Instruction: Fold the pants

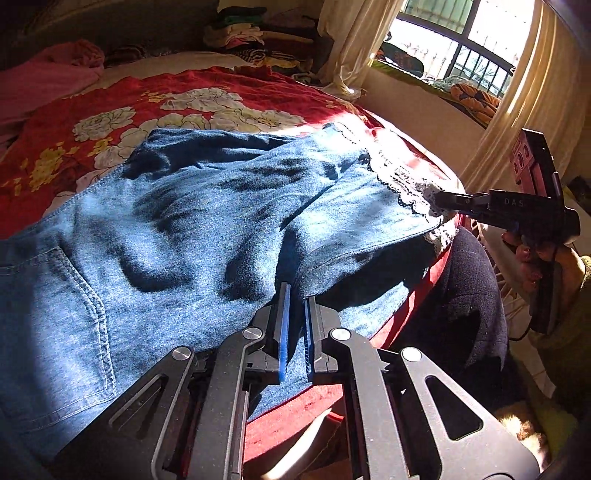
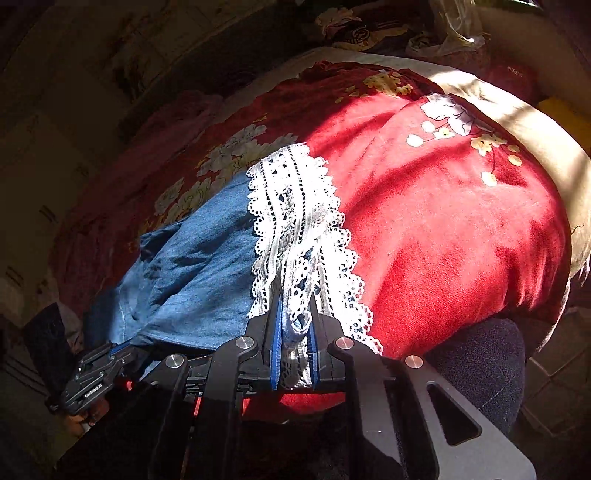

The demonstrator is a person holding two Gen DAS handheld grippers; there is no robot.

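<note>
A: Where are the pants (image 1: pixel 192 221)?

B: Spread on the bed, on a red blanket (image 1: pixel 122 96) w/ white flowers. Blue denim, back pocket at the left in the left cam, lace cuffs (image 2: pixel 295 229) toward the bed's right edge.

A: Left gripper (image 1: pixel 295 295)?

B: At the near edge of the denim, approx mid-leg. Blue pads nearly together, a fold of denim sits betw. them.

A: Right gripper (image 2: pixel 294 314)?

B: Pinching the lace cuff; lace bunched betw. its pads. In the left cam it (image 1: pixel 448 199) comes in from the right, tip on the lace.

A: Around that?

B: Dark cloth (image 2: pixel 480 362) under the bed edge, clothes pile (image 1: pixel 251 33) at the far end, curtains (image 1: pixel 351 48), sunlit window (image 1: pixel 454 40).
</note>
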